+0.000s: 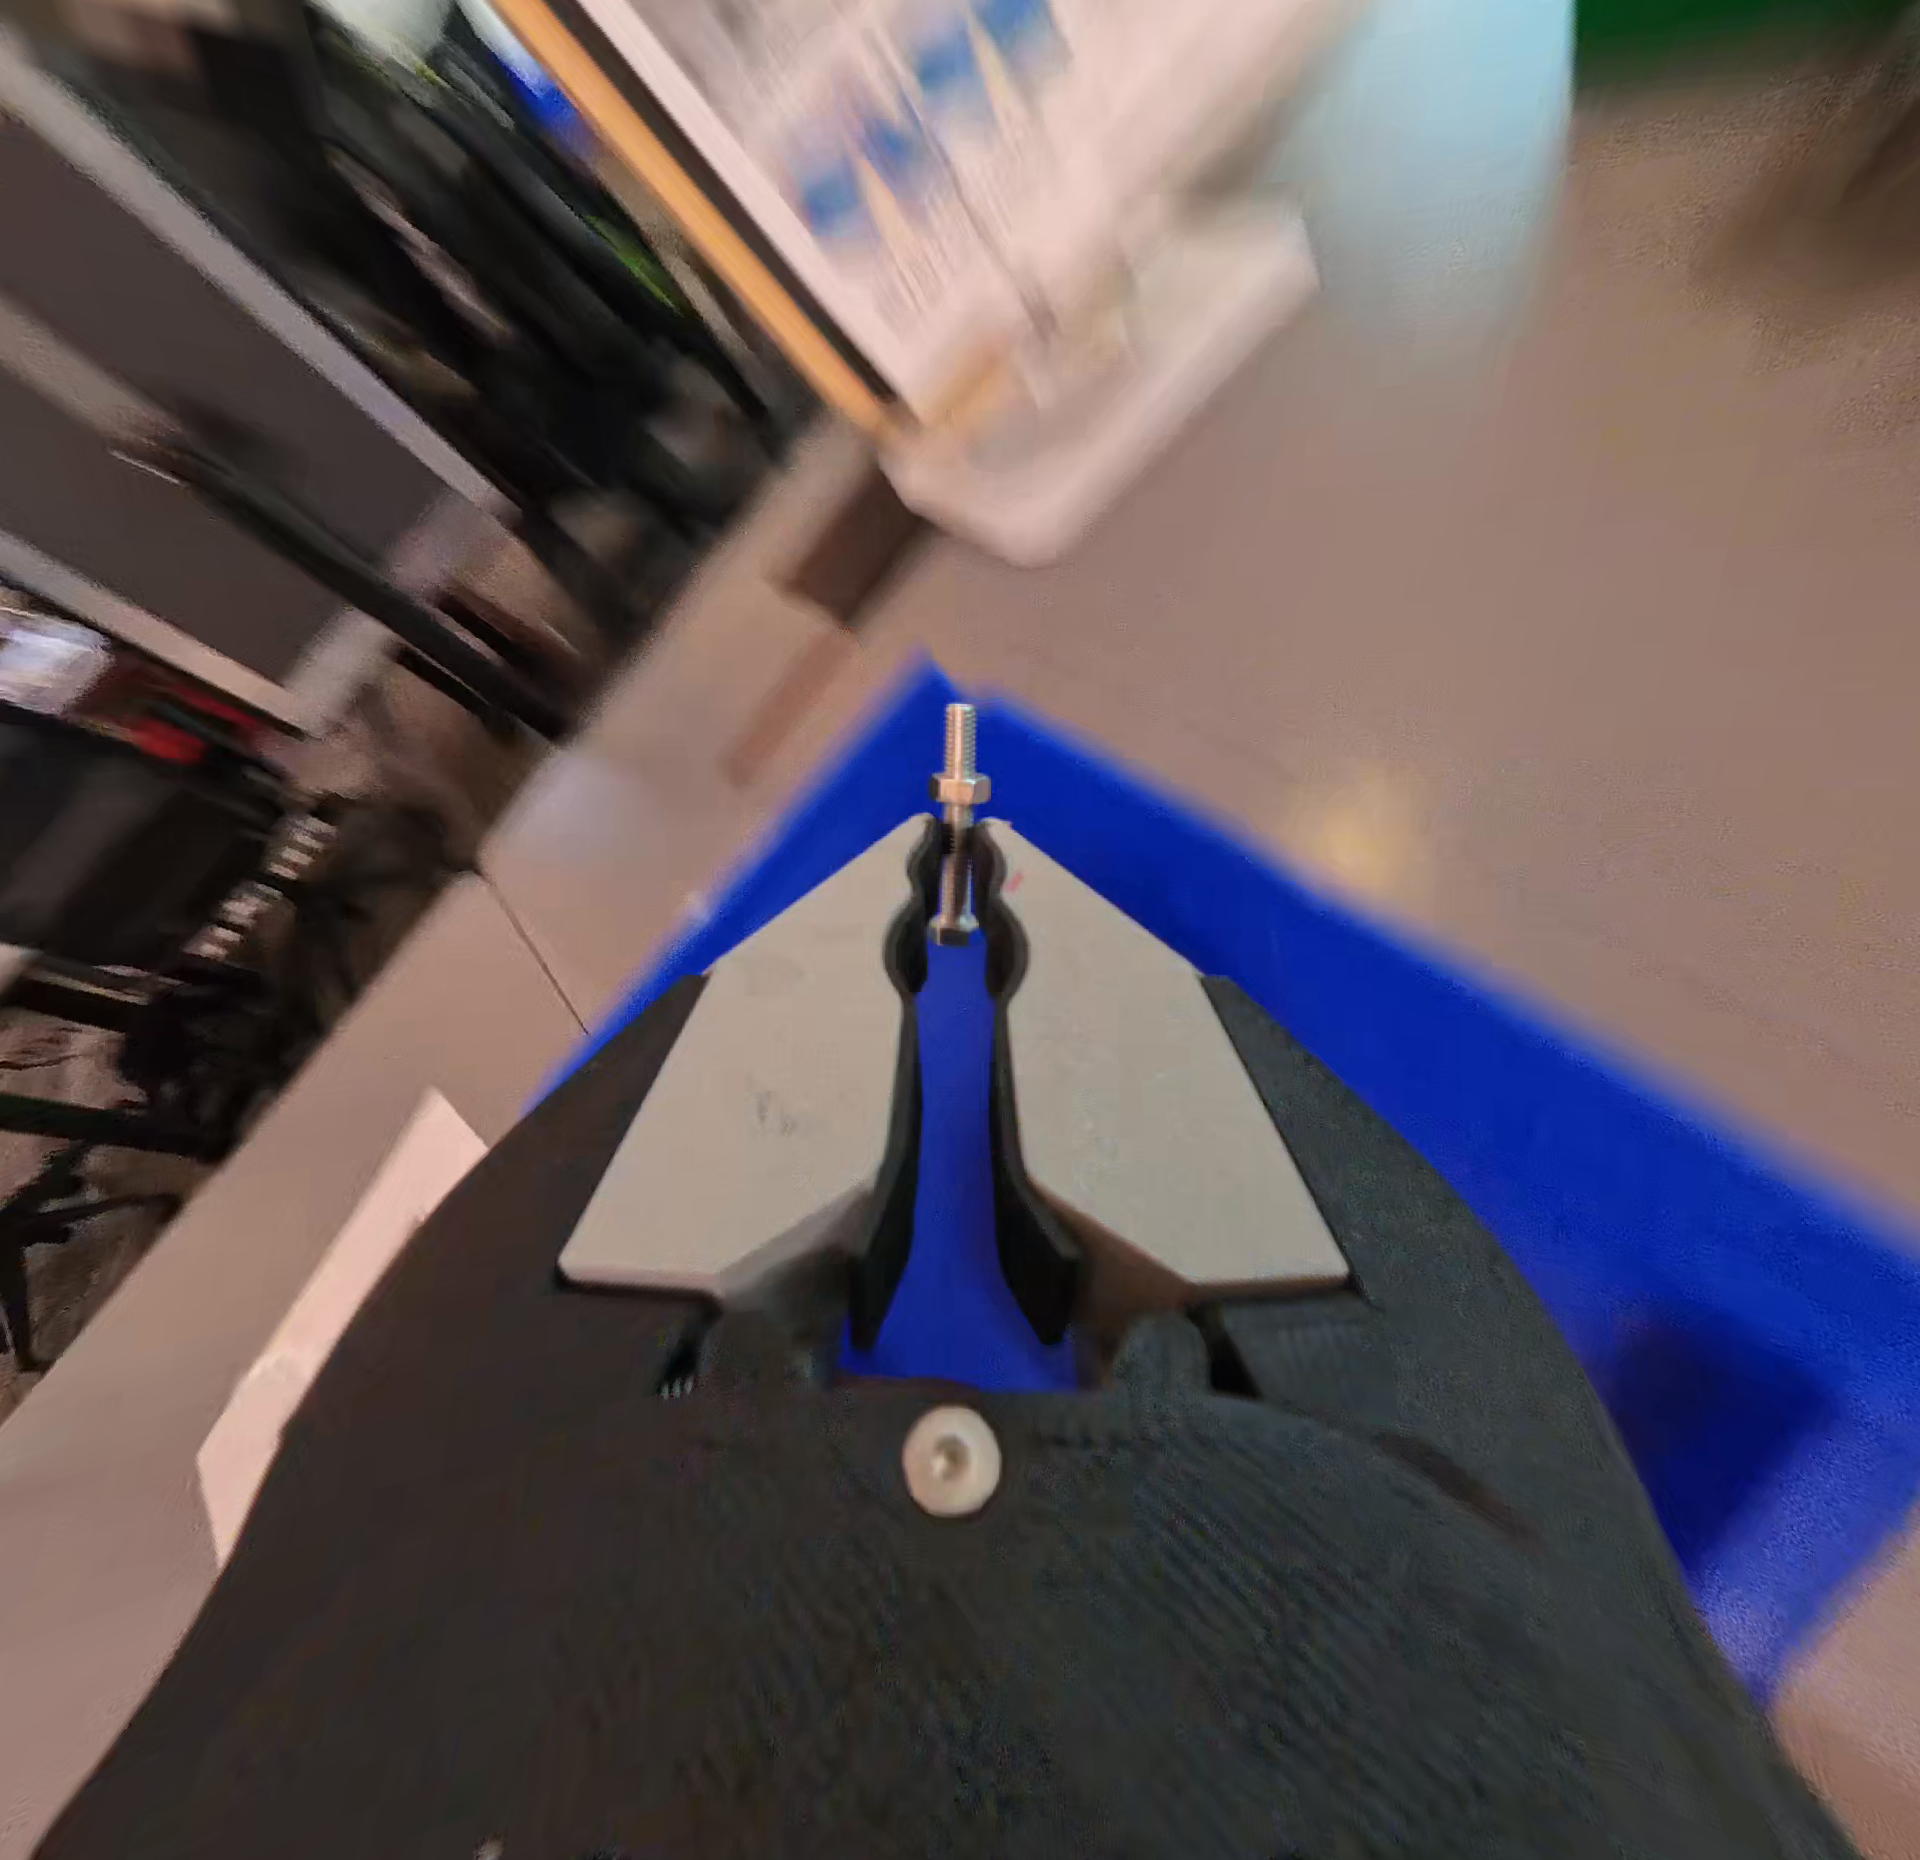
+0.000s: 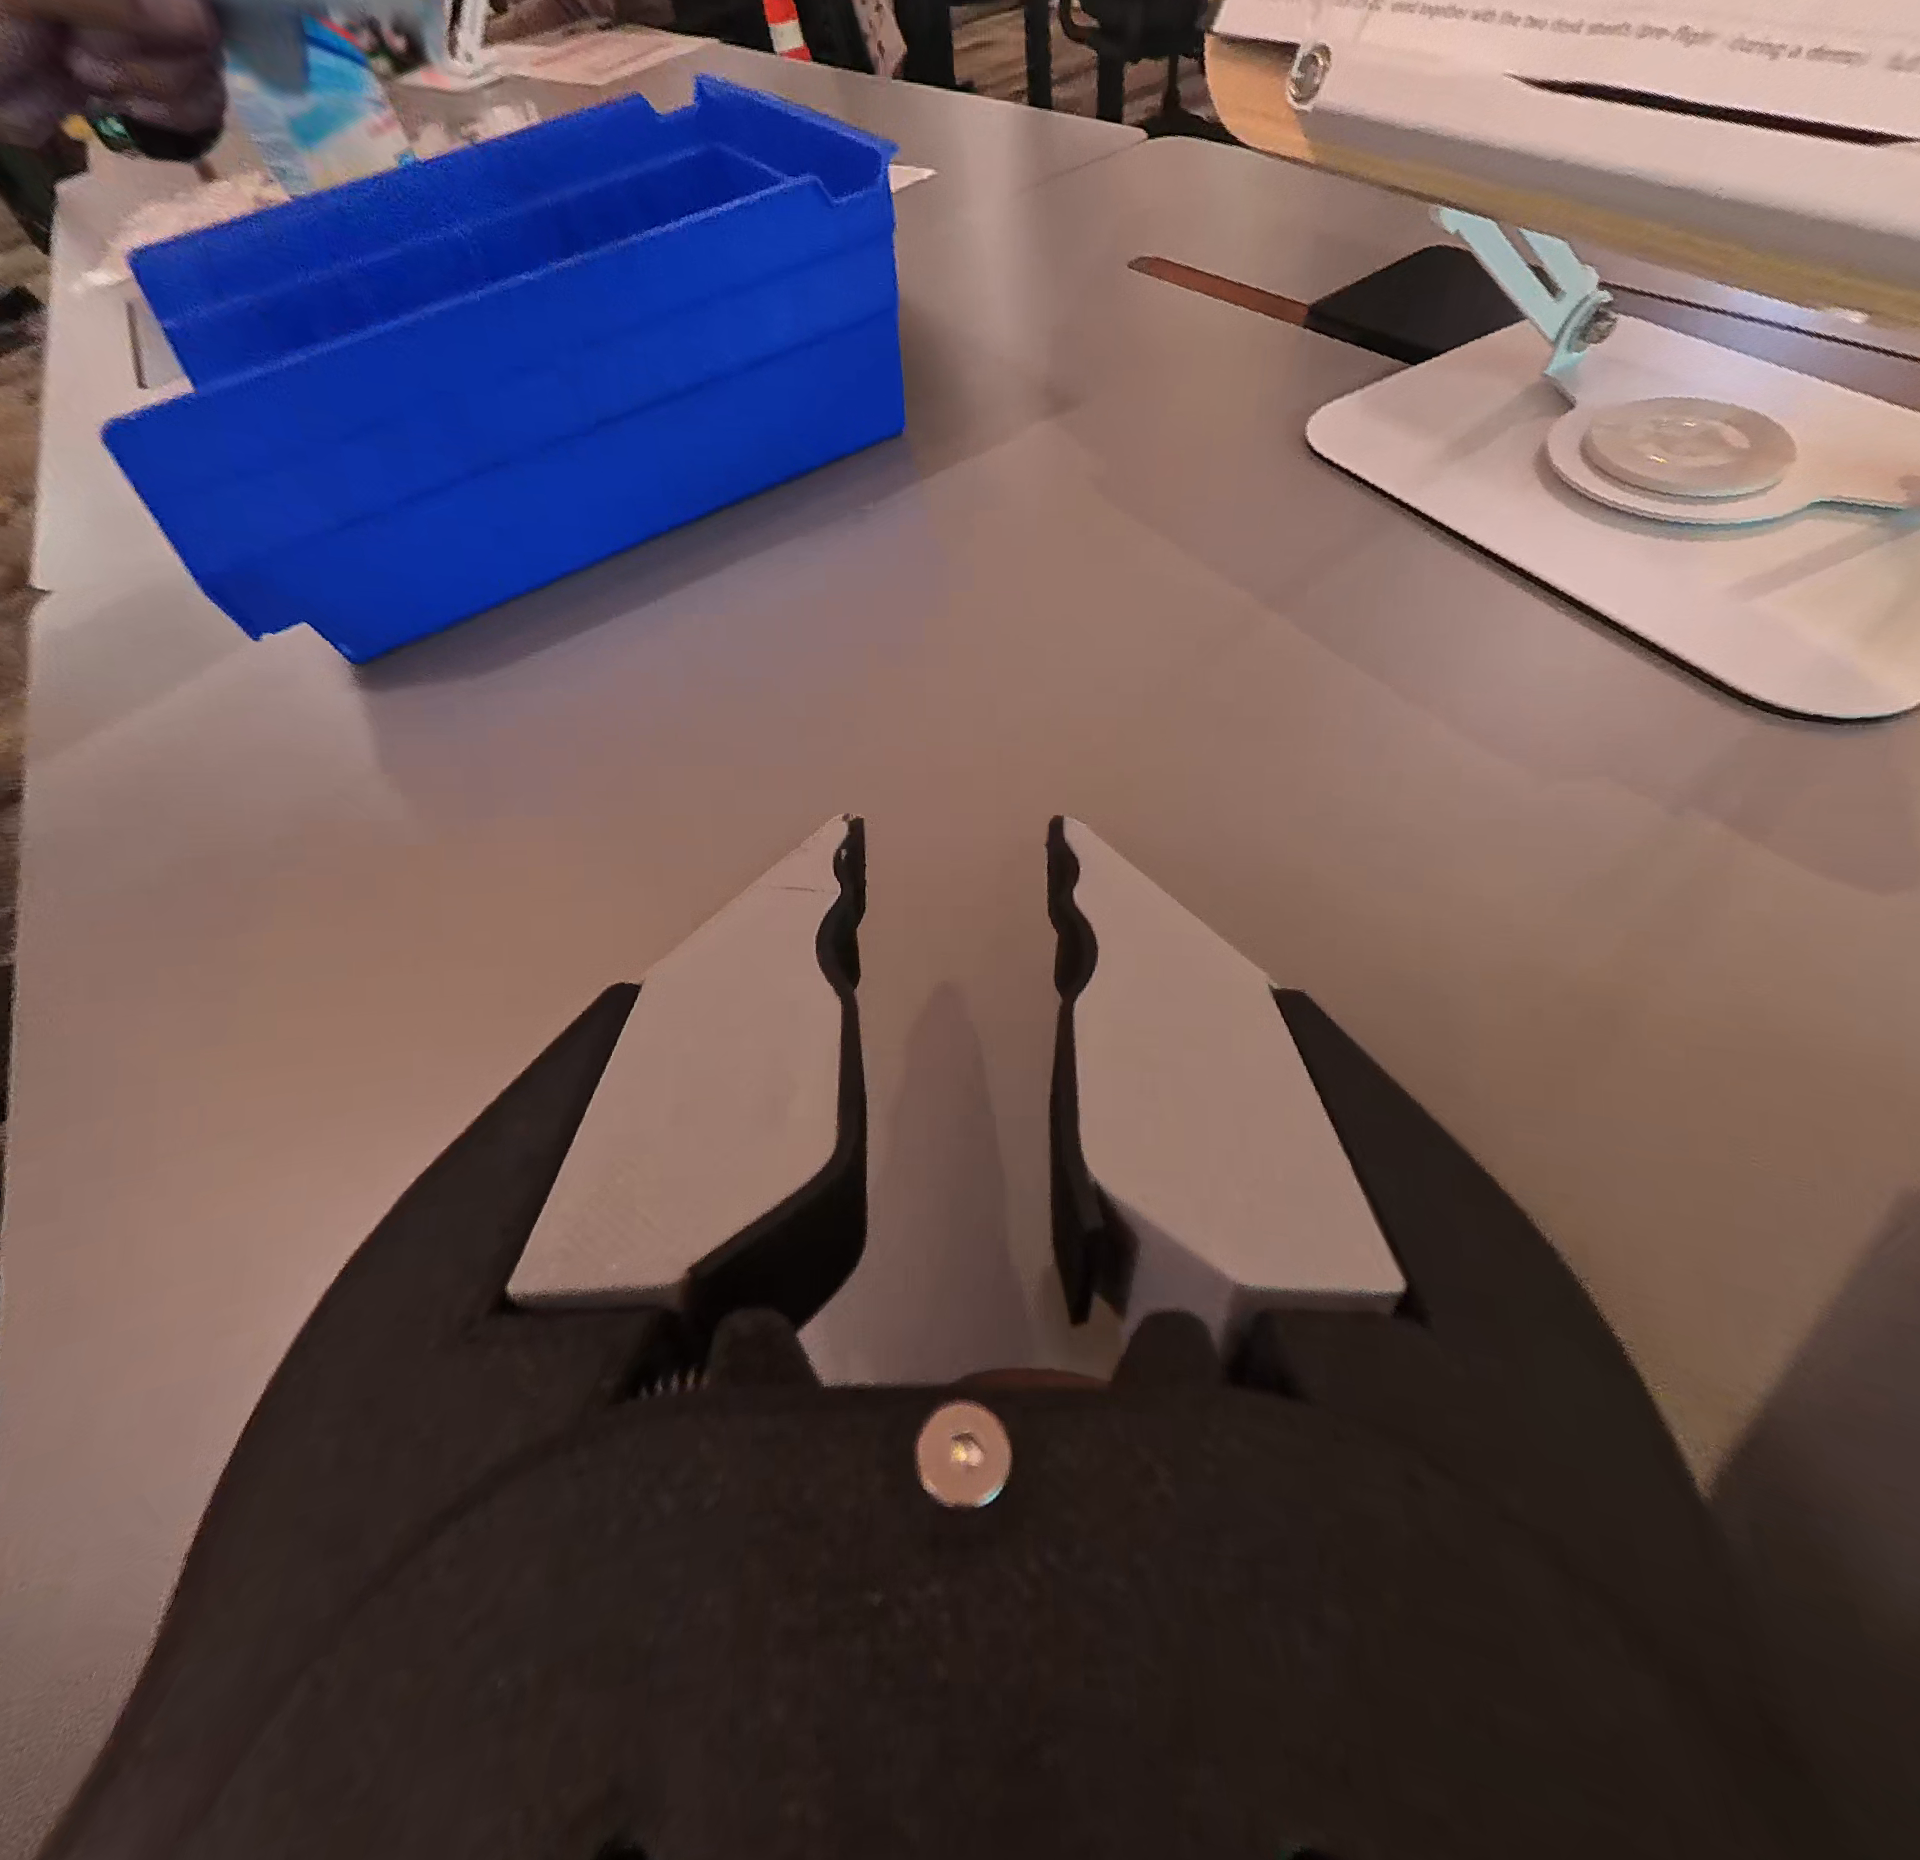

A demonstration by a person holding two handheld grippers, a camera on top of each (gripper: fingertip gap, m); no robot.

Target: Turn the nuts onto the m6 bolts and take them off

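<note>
While clamping bolt [image 1: 954, 880] by its shank, left gripper [image 1: 956, 842] exposes nut [image 1: 959, 790]; right gripper [image 2: 954, 844] gapes empty over bench [image 2: 1039, 615], probably ready for turning.

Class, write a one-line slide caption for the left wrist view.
Left gripper shut on a bolt with a nut threaded partway along it, held above a blue bin.

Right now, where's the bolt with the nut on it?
In the left wrist view, the bolt is clamped between the left gripper fingers near its head, threaded end pointing away, the nut just past the fingertips, over the blue bin.
</note>
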